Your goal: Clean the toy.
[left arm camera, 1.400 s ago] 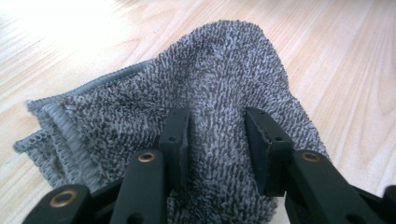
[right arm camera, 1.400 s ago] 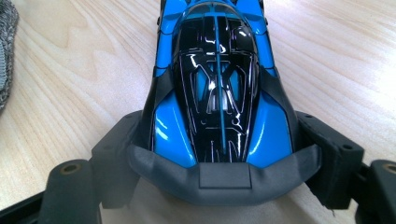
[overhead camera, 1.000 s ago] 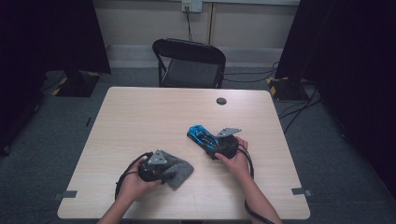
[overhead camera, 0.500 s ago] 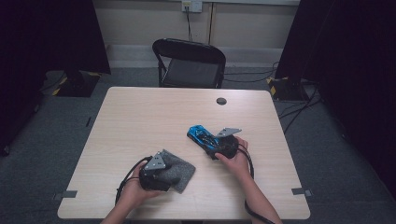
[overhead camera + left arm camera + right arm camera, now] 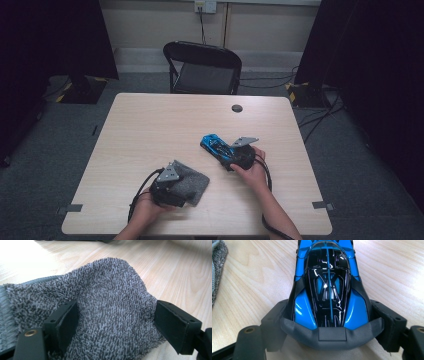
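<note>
A grey terry cloth (image 5: 194,183) lies bunched near the table's front left. My left gripper (image 5: 181,186) rests on it. In the left gripper view the cloth (image 5: 110,302) humps up between the two jaws, which stand wide apart on either side, so this gripper (image 5: 115,320) is open. A blue and black toy car (image 5: 216,145) sits right of centre. My right gripper (image 5: 227,152) is shut on the car's near end. In the right gripper view the car (image 5: 328,277) points away, its grey end wedged between the jaws of the gripper (image 5: 329,315).
The wooden table (image 5: 165,125) has a small black disc (image 5: 237,108) near its far edge. A black folding chair (image 5: 202,65) stands behind the table. An edge of the cloth (image 5: 217,270) lies left of the car. Cables trail from both grippers toward the front edge.
My left hand and gripper have slid slightly toward the table's near edge, still on the cloth. The right gripper and the car have stayed put.
</note>
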{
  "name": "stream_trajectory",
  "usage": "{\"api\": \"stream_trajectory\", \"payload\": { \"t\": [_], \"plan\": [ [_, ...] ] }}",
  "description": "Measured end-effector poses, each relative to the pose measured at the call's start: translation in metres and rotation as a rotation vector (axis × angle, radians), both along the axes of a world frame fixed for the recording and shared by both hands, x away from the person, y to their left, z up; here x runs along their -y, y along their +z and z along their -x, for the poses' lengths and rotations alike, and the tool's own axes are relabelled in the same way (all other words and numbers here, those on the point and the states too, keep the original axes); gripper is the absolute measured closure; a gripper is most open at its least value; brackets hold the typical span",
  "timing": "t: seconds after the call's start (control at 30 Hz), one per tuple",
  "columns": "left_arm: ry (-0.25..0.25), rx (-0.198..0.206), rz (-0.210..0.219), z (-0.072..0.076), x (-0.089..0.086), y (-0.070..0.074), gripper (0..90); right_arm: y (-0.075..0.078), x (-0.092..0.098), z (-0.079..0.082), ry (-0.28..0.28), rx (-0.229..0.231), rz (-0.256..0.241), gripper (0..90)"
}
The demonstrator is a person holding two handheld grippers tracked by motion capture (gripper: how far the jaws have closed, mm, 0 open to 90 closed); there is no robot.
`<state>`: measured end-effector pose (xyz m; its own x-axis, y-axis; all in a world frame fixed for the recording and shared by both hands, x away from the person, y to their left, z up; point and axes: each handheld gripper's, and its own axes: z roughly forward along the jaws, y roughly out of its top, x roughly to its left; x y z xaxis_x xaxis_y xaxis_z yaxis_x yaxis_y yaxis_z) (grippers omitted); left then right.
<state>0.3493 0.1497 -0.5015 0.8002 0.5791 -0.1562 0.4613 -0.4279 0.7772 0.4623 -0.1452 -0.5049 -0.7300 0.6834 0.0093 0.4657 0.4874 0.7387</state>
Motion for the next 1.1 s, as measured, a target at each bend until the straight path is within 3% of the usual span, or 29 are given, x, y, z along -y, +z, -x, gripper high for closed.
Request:
{"api": "stream_trajectory", "payload": {
  "t": [0.07, 0.13, 0.17, 0.2, 0.23, 0.27, 0.3, 0.37, 0.43, 0.5, 0.6, 0.73, 0.8, 0.87, 0.9, 0.93, 1.0, 1.1],
  "plan": [
    [0.065, -0.009, 0.014, 0.001, 0.000, 0.001, 25.5, 0.000, 0.000, 0.000, 0.000, 0.000, 0.000, 23.9],
    [0.083, -0.025, 0.015, 0.000, -0.001, 0.003, 29.4, 0.000, 0.000, 0.000, 0.000, 0.000, 0.000, 23.9],
    [0.122, -0.088, 0.038, -0.003, -0.003, 0.009, 49.0, 0.000, 0.000, 0.000, 0.000, 0.000, 0.000, 23.9],
    [0.140, -0.114, 0.056, -0.004, -0.004, 0.010, 52.2, 0.000, 0.000, 0.000, 0.000, 0.001, 0.000, 23.9],
    [0.140, -0.114, 0.056, -0.004, -0.004, 0.010, 57.7, 0.000, 0.000, 0.000, 0.000, 0.001, 0.000, 23.9],
    [0.144, -0.125, 0.044, -0.005, -0.004, 0.011, 57.7, 0.000, 0.000, 0.000, 0.000, 0.001, 0.000, 23.9],
    [0.148, -0.114, 0.012, -0.005, -0.002, 0.015, 63.1, 0.000, 0.000, 0.000, 0.000, 0.000, 0.000, 23.9],
    [0.157, -0.105, 0.001, -0.006, 0.001, 0.021, 71.2, 0.000, 0.000, 0.000, 0.000, 0.000, 0.000, 23.9],
    [0.154, -0.095, -0.035, -0.007, 0.003, 0.026, 77.3, 0.000, 0.000, 0.000, 0.000, 0.000, 0.000, 23.9],
    [0.148, -0.078, -0.055, -0.008, 0.004, 0.026, 78.0, 0.000, 0.000, 0.000, 0.000, 0.001, 0.000, 23.9],
    [0.140, -0.083, -0.062, -0.008, 0.005, 0.030, 70.2, 0.000, 0.000, 0.000, 0.000, 0.001, 0.000, 23.9],
    [0.146, -0.032, -0.123, -0.008, 0.007, 0.040, 67.6, 0.000, 0.000, 0.000, 0.000, 0.001, -0.001, 23.9],
    [0.149, -0.052, -0.149, -0.011, 0.008, 0.040, 56.8, 0.000, 0.000, 0.000, -0.001, 0.000, -0.001, 23.9],
    [0.143, -0.073, -0.163, -0.012, 0.010, 0.034, 53.7, 0.000, 0.000, 0.000, -0.001, 0.000, -0.001, 23.9],
    [0.152, -0.076, -0.192, -0.011, 0.012, 0.030, 49.9, 0.000, 0.000, 0.000, 0.000, 0.000, 0.000, 23.9],
    [0.146, -0.079, -0.221, -0.011, 0.014, 0.027, 49.7, 0.000, 0.000, 0.000, 0.000, 0.000, 0.000, 23.9],
    [0.141, -0.058, -0.234, -0.011, 0.017, 0.024, 50.3, 0.000, 0.000, 0.000, 0.000, 0.001, 0.000, 23.9],
    [0.140, -0.069, -0.228, -0.013, 0.017, 0.024, 50.8, 0.000, 0.000, 0.000, 0.001, 0.001, 0.001, 23.9]
  ]
}}
